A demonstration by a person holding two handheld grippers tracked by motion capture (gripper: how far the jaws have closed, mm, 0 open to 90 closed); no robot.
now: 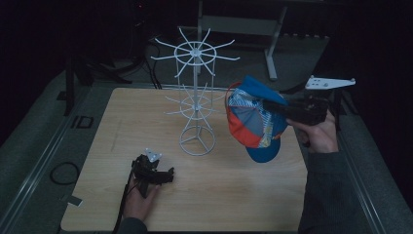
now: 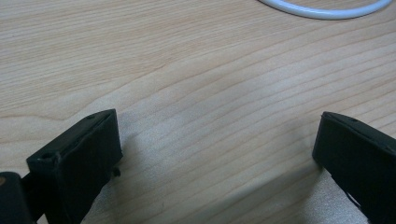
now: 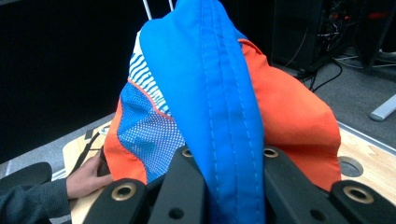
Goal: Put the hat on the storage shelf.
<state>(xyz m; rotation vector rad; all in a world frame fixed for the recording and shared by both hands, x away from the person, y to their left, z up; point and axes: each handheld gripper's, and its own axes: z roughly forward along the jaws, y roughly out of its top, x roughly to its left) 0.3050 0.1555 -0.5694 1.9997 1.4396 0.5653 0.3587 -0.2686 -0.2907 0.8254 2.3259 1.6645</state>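
Observation:
A blue, orange and white cap (image 1: 253, 119) hangs in the air over the right side of the wooden table (image 1: 122, 122), held up by my right gripper (image 1: 280, 108), which is shut on its blue fabric. In the right gripper view the two black jaws pinch a blue seamed fold of the cap (image 3: 219, 102) between them. A white wire display stand (image 1: 196, 97) with spoke arms rises at the table's middle, left of the cap. My left gripper (image 1: 168, 174) rests low on the table near its front, open, with bare wood (image 2: 215, 154) between the jaws.
The stand's round white base (image 1: 197, 141) sits between the two grippers; its rim (image 2: 327, 11) shows in the left gripper view. A grey frame on legs (image 1: 272, 44) stands beyond the table. Dark cables (image 1: 146, 68) lie at the back left.

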